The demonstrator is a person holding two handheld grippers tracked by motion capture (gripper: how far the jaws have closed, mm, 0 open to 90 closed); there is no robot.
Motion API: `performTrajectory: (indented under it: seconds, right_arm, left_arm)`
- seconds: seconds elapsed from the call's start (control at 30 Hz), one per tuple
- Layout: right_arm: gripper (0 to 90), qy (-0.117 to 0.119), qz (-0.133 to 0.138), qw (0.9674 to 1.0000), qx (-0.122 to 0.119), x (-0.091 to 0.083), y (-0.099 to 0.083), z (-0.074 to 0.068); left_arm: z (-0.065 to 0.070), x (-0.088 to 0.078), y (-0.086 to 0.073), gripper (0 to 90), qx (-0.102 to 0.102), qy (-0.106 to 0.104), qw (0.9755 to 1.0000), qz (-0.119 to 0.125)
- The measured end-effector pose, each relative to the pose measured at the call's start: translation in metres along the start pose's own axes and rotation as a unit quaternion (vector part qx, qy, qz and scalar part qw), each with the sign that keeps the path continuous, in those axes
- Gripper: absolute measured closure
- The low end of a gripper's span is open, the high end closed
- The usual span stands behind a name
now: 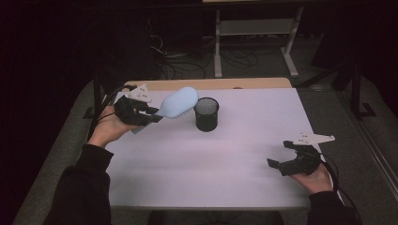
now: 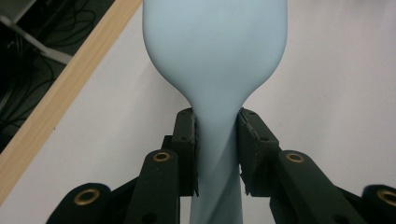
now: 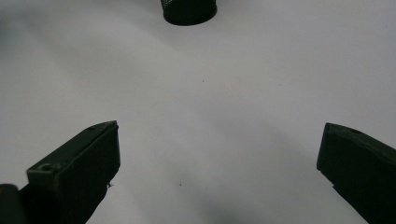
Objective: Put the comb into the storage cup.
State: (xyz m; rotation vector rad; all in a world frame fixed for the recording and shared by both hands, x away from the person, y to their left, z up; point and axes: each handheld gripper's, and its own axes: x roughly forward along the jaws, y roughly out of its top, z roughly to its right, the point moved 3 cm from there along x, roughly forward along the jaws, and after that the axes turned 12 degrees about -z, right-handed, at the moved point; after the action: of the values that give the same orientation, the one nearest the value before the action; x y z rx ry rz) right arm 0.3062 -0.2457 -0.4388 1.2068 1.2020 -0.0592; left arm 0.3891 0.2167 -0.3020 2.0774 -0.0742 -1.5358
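Observation:
A pale blue hairbrush [image 1: 177, 102] hangs in the air at the table's far left, its head pointing toward a black mesh cup [image 1: 206, 114] just to its right. My left gripper [image 1: 152, 114] is shut on the brush's handle [image 2: 217, 154], with both black pads pressed against it. In the left gripper view the smooth back of the brush head [image 2: 215, 42] faces the camera. My right gripper [image 1: 277, 165] rests low near the table's right front corner, its jaws wide apart with nothing between them [image 3: 217, 158]. The mesh cup's base [image 3: 189, 11] stands far ahead of it.
The white table top [image 1: 225, 154] has a wooden strip [image 1: 211, 84] along its far edge. Beyond it are a dark floor with loose cables [image 1: 187, 61] and a white metal stand [image 1: 256, 42]. The person's dark sleeves [image 1: 84, 187] reach in from the bottom.

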Motion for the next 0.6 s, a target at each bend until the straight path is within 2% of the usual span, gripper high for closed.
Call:
performTrajectory:
  seconds: [0.2,0.47,0.6]
  right_arm:
    - [0.0,-0.014,0.012,0.9997,-0.014,-0.005,0.004,-0.003]
    - [0.0,-0.007,0.021,0.9997,-0.011,-0.01,0.009,-0.005]
    - [0.0,-0.001,0.016,0.9998,-0.012,-0.01,0.015,-0.006]
  left_arm:
    - [0.004,0.003,0.003,71.0,0.0,-0.001,0.9998,0.017]
    - [0.008,0.005,0.009,71.0,0.002,0.002,0.9995,0.032]
    - [0.011,0.006,0.013,71.0,0.005,0.002,0.9992,0.038]
